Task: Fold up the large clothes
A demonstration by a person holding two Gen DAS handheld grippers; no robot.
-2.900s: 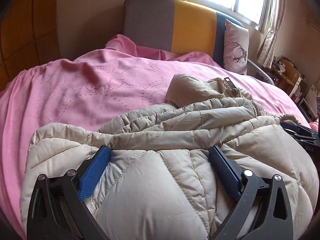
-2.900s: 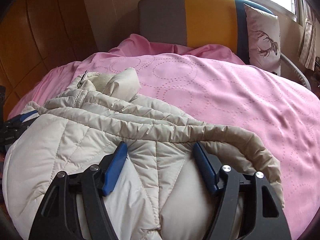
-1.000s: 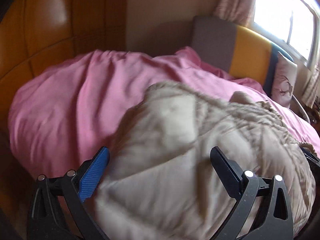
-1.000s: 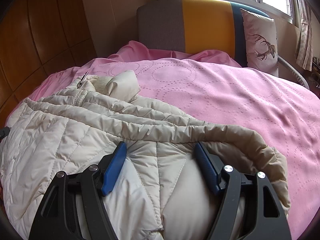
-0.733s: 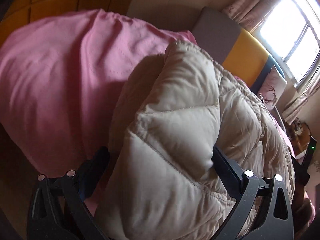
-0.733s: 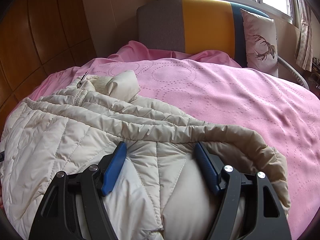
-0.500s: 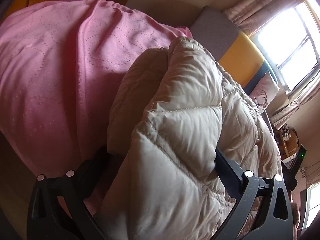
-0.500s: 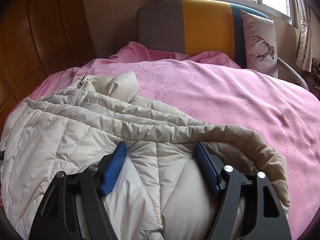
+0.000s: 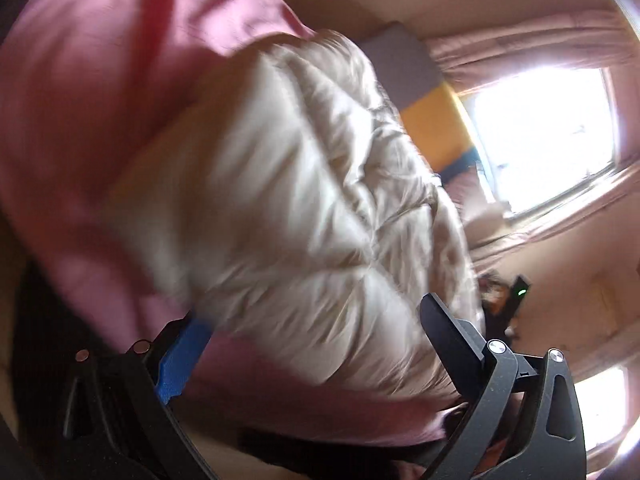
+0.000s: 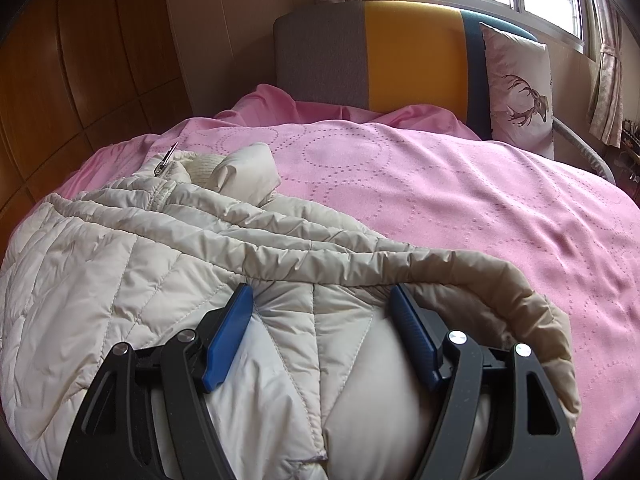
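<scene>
Puffy cream quilted jacket (image 10: 132, 256) on pink dotted bedspread (image 10: 460, 200). Right gripper (image 10: 320, 300) clamped on thick jacket fold. Left gripper (image 9: 316, 312) blurred, jaws wide, grip unclear.

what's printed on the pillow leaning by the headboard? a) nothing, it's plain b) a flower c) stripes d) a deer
d: in the right wrist view the pale pillow that stands against the headboard bears a dark drawing of an antlered deer.
</scene>
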